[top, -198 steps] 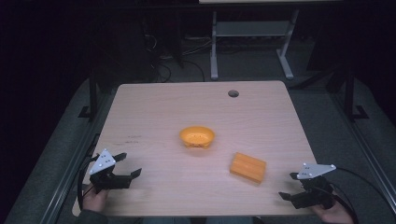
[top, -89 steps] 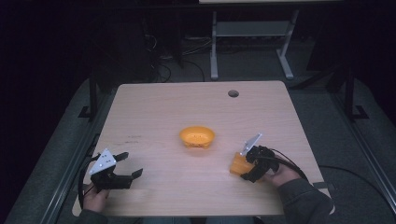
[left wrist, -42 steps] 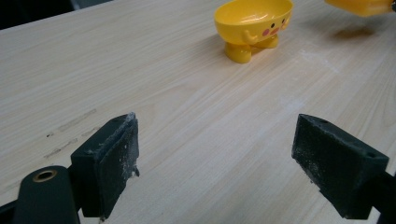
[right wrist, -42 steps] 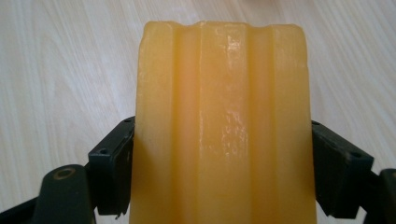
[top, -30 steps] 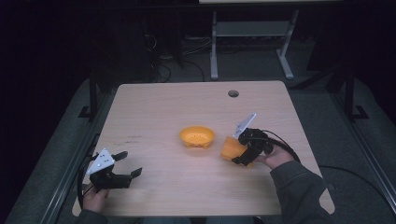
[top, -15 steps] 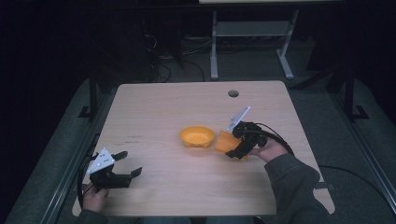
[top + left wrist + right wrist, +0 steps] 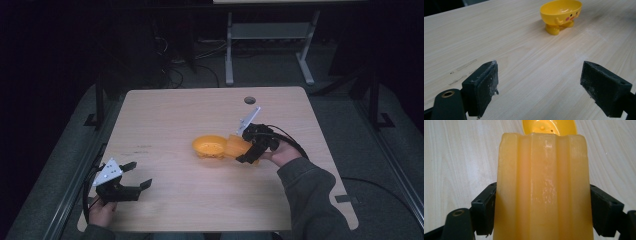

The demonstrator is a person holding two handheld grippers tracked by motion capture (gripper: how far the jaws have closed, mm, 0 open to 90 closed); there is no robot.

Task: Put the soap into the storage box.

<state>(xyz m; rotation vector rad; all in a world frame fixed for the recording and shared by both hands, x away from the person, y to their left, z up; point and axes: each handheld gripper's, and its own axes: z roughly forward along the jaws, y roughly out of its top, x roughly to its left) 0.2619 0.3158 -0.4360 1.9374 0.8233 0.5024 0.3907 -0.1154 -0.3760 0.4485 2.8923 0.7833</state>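
The right tool (image 7: 246, 152) grips a ridged orange block (image 7: 238, 145), its two black jaws pressed against the block's two sides, as the right gripper view makes plain: there the orange block (image 7: 543, 187) rises between the jaws with long ribs running along its face. In the high view the block is held above the wooden bench (image 7: 165, 115), near the middle of the top, with its far end just at the rim of a small yellow bowl (image 7: 209, 146); whether block and bowl touch cannot be told. In the right gripper view the yellow bowl (image 7: 549, 126) lies just beyond the block's top edge, its inside showing. The left gripper view shows the same bowl (image 7: 561, 13) standing upright on short feet, with a little face and pink cheeks on its side, well apart from that tool. The left tool (image 7: 134, 175) sits near the bench's front left corner, held low by the person's left hand (image 7: 101, 211), its jaws spread wide with nothing between them but bare wood. The person's right hand (image 7: 282, 154) and grey sleeve (image 7: 310, 197) reach in from the lower right. A round hole (image 7: 250, 100) lies in the bench near its far edge.
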